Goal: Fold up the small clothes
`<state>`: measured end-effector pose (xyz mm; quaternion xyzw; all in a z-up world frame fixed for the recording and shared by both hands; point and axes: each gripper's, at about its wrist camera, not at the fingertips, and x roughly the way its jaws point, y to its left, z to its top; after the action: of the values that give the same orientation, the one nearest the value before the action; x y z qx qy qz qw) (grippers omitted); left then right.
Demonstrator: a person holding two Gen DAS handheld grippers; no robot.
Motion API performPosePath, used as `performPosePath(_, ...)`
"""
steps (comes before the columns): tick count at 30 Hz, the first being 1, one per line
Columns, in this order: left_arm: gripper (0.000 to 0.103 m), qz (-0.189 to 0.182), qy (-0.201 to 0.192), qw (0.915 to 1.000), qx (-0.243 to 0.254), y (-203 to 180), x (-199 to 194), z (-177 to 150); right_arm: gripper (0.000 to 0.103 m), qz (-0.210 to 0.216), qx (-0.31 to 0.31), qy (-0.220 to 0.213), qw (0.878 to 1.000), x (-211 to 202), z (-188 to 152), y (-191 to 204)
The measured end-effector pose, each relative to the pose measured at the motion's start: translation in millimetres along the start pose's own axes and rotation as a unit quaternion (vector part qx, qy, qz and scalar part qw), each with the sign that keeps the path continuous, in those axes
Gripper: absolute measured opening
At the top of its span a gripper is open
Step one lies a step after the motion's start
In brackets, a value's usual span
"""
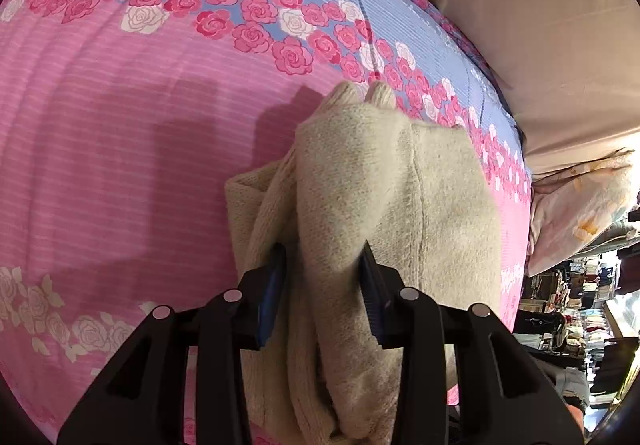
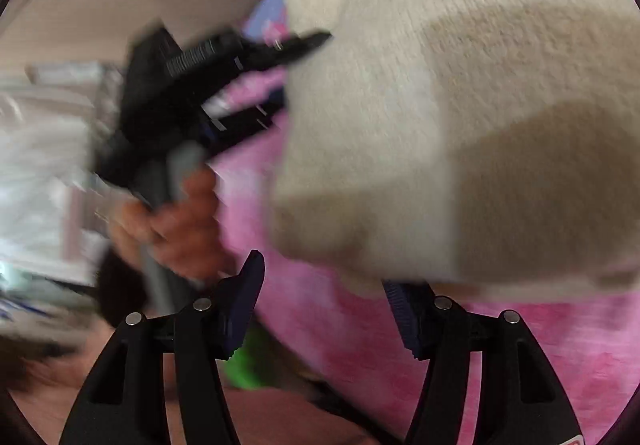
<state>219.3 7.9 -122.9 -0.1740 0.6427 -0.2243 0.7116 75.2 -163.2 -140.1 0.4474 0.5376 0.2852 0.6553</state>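
A cream knit garment (image 1: 380, 197) lies folded on the pink bedspread (image 1: 120, 165), two small rounded knit tips pointing away. My left gripper (image 1: 322, 261) comes down on its near end. A thick fold fills the gap between the two blue pads (image 1: 274, 285), which touch it on both sides. In the blurred right wrist view the same garment (image 2: 460, 105) fills the upper right. The left gripper (image 2: 304, 73) bites its left edge. My right gripper (image 2: 324, 285) stands open below the garment's near edge. That edge drapes over the right fingertip, and nothing sits between the jaws.
The bedspread carries bands of pink and white roses on blue (image 1: 240, 17). A beige curtain (image 1: 520, 25) hangs past the bed's far edge, with a pale pillow (image 1: 580, 205) and cluttered shelves (image 1: 580, 305) at the right. A person's hand (image 2: 180, 229) holds the left gripper's handle.
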Motion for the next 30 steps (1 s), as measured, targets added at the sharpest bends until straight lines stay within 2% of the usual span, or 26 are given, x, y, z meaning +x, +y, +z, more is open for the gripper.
performPosePath(3, 0.036, -0.008, -0.001, 0.9999, -0.011, 4.2, -1.7, 0.5, 0.06, 0.052, 0.009, -0.023, 0.998, -7.2, 5.4, 6.1)
performPosePath(7, 0.036, -0.004, 0.002, 0.9999, -0.01, 4.0, 0.3, 2.0, 0.063, 0.069, 0.079, -0.021, 0.994, 1.8, 15.2, -14.7)
performPosePath(8, 0.036, -0.003, 0.002, 1.0, -0.009, 3.6, 0.6, 2.2, 0.058, 0.071, 0.087, -0.026, 0.993, 0.1, 16.0, -18.4)
performPosePath(9, 0.036, -0.002, 0.002, 0.9999, -0.01, 3.3, 0.9, 2.9, 0.028, 0.07, 0.089, -0.026, 0.993, 1.3, 17.5, -18.0)
performPosePath(10, 0.036, 0.0, 0.002, 0.9999, -0.011, 3.6, 0.4, 3.7, 0.02, 0.06, 0.078, -0.022, 0.995, 3.2, 17.5, -15.1)
performPosePath(12, 0.035, 0.004, -0.001, 0.9999, -0.012, 2.7, -4.5, 6.6, 0.016, 0.008, 0.018, -0.012, 1.0, -3.1, 13.0, 5.7)
performPosePath(14, 0.034, 0.015, -0.015, 0.9998, -0.002, -0.9, -15.7, 7.2, 0.015, -0.04, -0.039, 0.002, 0.998, -11.1, 13.0, 28.5)
performPosePath(16, 0.035, 0.054, -0.023, 0.9981, 0.015, -1.1, -21.3, 4.2, 0.014, -0.115, -0.109, 0.028, 0.987, -10.3, 4.0, 47.3)
performPosePath(18, 0.035, 0.077, 0.0, 0.997, 0.014, 6.7, -5.9, -2.4, 0.014, -0.192, -0.156, 0.066, 0.967, 8.4, -3.9, 45.2)
performPosePath(20, 0.036, 0.084, -0.007, 0.9964, 0.006, 12.9, 1.8, -8.1, 0.016, -0.26, -0.182, 0.081, 0.945, 33.0, -7.9, 33.5)
performPosePath(22, 0.036, 0.083, -0.014, 0.9964, 0.003, 13.7, -0.2, -7.0, 0.026, -0.253, -0.185, 0.068, 0.947, 29.7, -8.1, 39.0)
performPosePath(24, 0.036, 0.078, -0.021, 0.9967, 0.006, 11.3, -7.0, -3.1, 0.027, -0.255, -0.197, 0.06, 0.945, 19.2, -9.4, 56.6)
performPosePath(26, 0.036, 0.084, -0.028, 0.9957, 0.025, 4.6, -14.5, -0.3, 0.027, -0.231, -0.226, 0.053, 0.945, -11.3, -21.1, 80.8)
performPosePath(27, 0.036, 0.091, -0.031, 0.9948, 0.033, 2.2, -15.4, 0.2, 0.027, -0.233, -0.242, 0.033, 0.941, -29.3, -24.9, 86.8)
performPosePath(28, 0.036, 0.1, -0.031, 0.9937, 0.04, 0.7, -14.5, -0.2, 0.024, -0.242, -0.259, -0.006, 0.935, -56.4, -27.7, 95.8)
performPosePath(30, 0.036, 0.108, -0.028, 0.9928, 0.043, 1.4, -10.6, -3.8, 0.023, -0.263, -0.246, -0.067, 0.93, -92.5, -14.7, 98.3)
